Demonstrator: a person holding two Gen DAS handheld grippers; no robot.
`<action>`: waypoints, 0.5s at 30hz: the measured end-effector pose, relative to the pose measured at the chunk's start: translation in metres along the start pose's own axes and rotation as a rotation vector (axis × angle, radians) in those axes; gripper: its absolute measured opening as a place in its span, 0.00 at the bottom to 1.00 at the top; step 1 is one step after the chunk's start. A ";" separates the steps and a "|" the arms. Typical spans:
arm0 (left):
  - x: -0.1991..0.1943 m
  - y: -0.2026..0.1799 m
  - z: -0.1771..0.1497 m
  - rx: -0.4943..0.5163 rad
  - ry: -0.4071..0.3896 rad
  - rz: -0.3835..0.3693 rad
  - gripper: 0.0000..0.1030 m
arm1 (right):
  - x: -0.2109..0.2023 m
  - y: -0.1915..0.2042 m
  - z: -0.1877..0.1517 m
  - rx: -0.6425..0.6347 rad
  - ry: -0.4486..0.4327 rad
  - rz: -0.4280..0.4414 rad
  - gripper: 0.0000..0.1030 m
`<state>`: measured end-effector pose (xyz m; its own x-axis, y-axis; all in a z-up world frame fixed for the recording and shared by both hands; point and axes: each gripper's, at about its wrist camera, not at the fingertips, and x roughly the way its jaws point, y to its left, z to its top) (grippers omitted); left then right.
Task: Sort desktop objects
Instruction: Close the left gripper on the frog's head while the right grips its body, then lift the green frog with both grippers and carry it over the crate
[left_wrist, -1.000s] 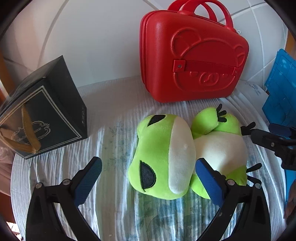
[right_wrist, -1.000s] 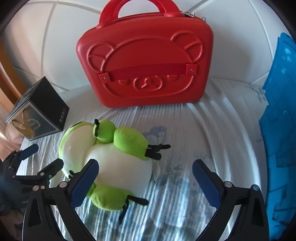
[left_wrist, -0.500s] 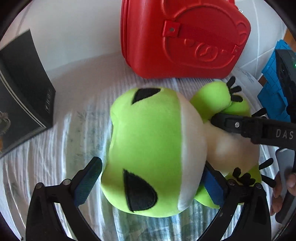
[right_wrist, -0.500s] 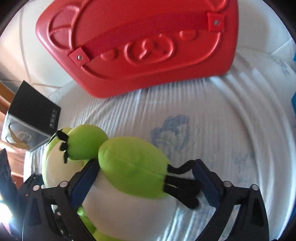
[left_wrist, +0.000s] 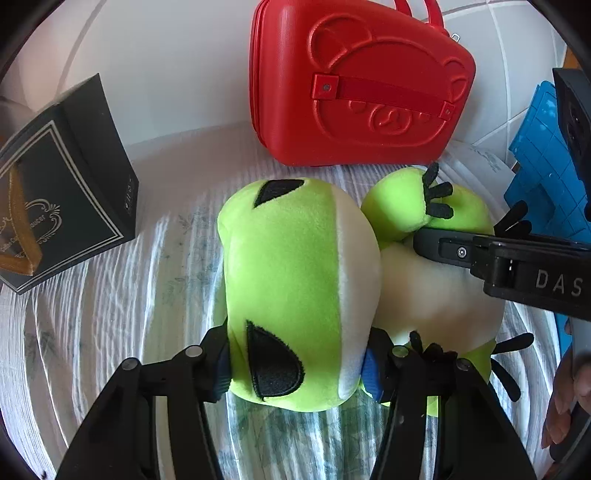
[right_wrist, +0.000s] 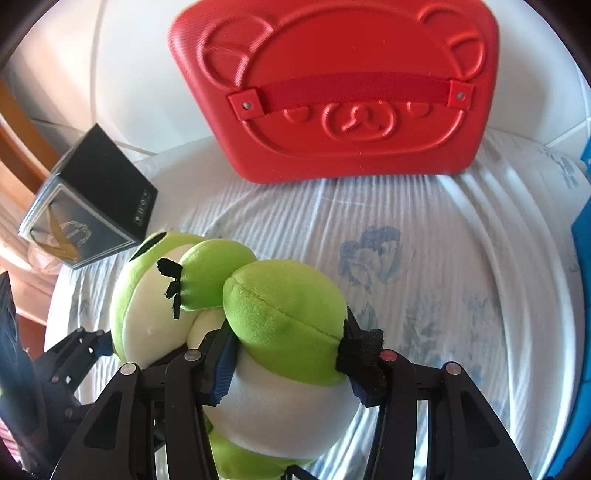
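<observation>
A lime-green and white frog plush (left_wrist: 295, 258) lies on the round table's pale flowered cloth (left_wrist: 110, 295). My left gripper (left_wrist: 295, 365) is closing around the frog's head, and its blue pads (left_wrist: 369, 365) press into both sides. In the right wrist view my right gripper (right_wrist: 290, 369) is closing on the frog's body (right_wrist: 284, 317) at a green leg, pads (right_wrist: 223, 363) dug into the plush. One right finger (left_wrist: 461, 254) crosses the frog's white belly in the left view. The left gripper's fingers (right_wrist: 74, 354) show at the lower left of the right view.
A red bear-faced hard case (left_wrist: 362, 92) (right_wrist: 340, 92) stands upright at the back. A black gift bag (left_wrist: 62, 206) (right_wrist: 92, 206) sits at the left. A blue panel (left_wrist: 543, 166) (right_wrist: 583, 229) borders the right side. A person's hand (left_wrist: 565, 406) shows at the right edge.
Both grippers came down over the frog plush. Their jaws went from wide open with nothing between them to squeezing the head and the body.
</observation>
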<state>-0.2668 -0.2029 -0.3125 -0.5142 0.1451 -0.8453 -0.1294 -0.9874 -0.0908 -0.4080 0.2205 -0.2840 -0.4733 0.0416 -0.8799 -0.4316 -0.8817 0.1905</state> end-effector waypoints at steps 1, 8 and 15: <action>-0.006 0.000 -0.003 -0.004 -0.003 0.003 0.52 | -0.005 0.001 -0.002 -0.003 -0.002 0.001 0.48; -0.052 -0.021 -0.022 0.021 -0.029 0.032 0.52 | -0.042 0.013 -0.027 -0.021 -0.014 0.007 0.48; -0.110 -0.042 -0.050 0.021 -0.048 0.040 0.52 | -0.098 0.024 -0.062 -0.032 -0.033 0.014 0.48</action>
<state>-0.1623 -0.1801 -0.2414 -0.5592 0.1091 -0.8218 -0.1259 -0.9910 -0.0459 -0.3244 0.1665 -0.2199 -0.5047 0.0442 -0.8622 -0.4002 -0.8969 0.1883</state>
